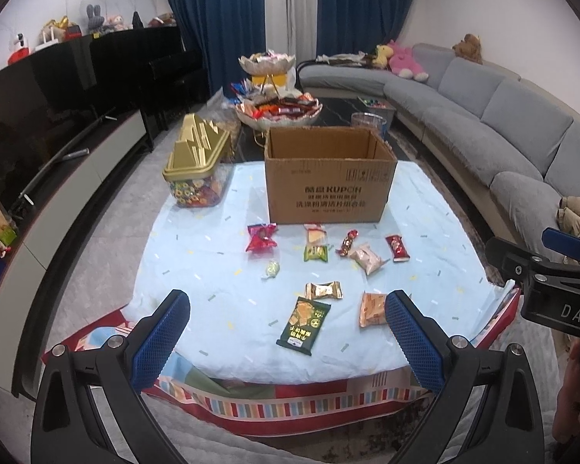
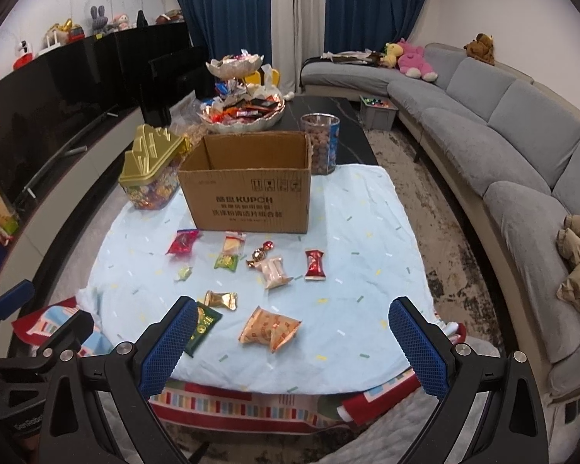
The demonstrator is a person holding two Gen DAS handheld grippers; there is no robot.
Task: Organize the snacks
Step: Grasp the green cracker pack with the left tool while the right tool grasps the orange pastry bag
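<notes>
We read "KUPOH" or so printed on the cardboard box (image 1: 328,189) front, Chinese lines beneath; "DAS" shows on the right gripper (image 1: 560,282) body.

Both wrist cams low at near desk edge, facing open brown cardboard box (image 1: 328,178) (image 2: 247,197); left view shifted leftward.
</notes>
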